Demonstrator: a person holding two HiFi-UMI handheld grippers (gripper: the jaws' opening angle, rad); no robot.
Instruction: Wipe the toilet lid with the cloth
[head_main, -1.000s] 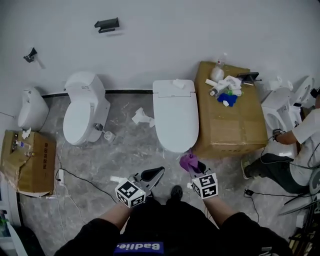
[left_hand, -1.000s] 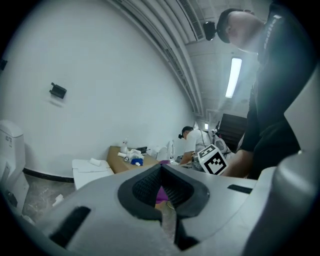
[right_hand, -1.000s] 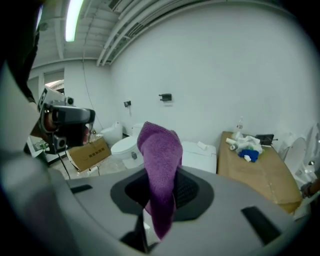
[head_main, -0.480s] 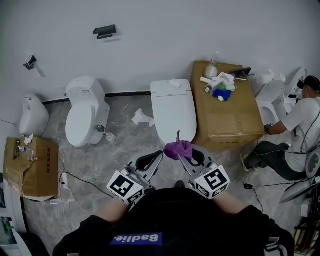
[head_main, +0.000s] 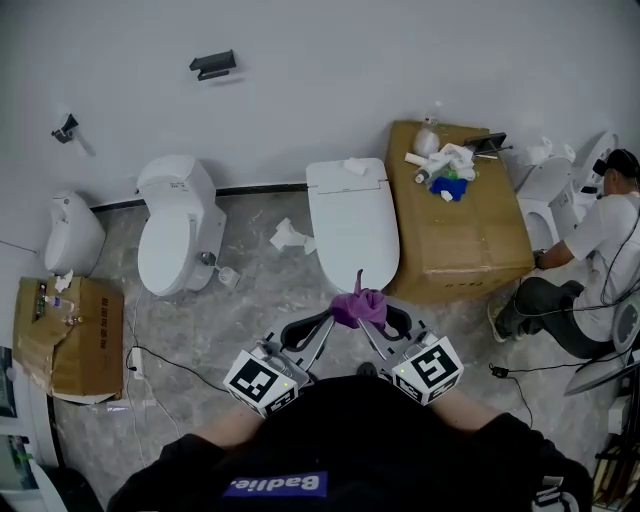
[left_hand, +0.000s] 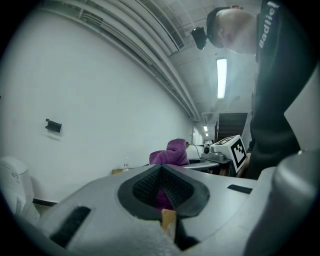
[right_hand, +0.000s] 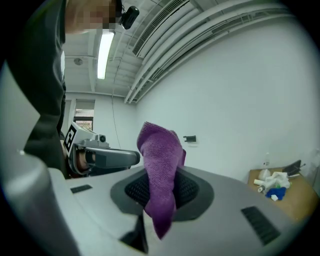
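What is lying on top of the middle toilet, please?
A crumpled white wad lies at its rear; the shut lid covers the bowl, so nothing inside shows.

Grey marble floor (head_main: 262, 300) below me.
On it: middle toilet (head_main: 351, 225), left toilet (head_main: 178, 235), big cardboard box (head_main: 460, 235), small box (head_main: 68, 335), crumpled paper (head_main: 290, 236), black cable (head_main: 172, 361).

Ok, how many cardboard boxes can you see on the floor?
2. One cardboard box stands right of the closed toilet; the other sits at the left edge. More may be hidden.
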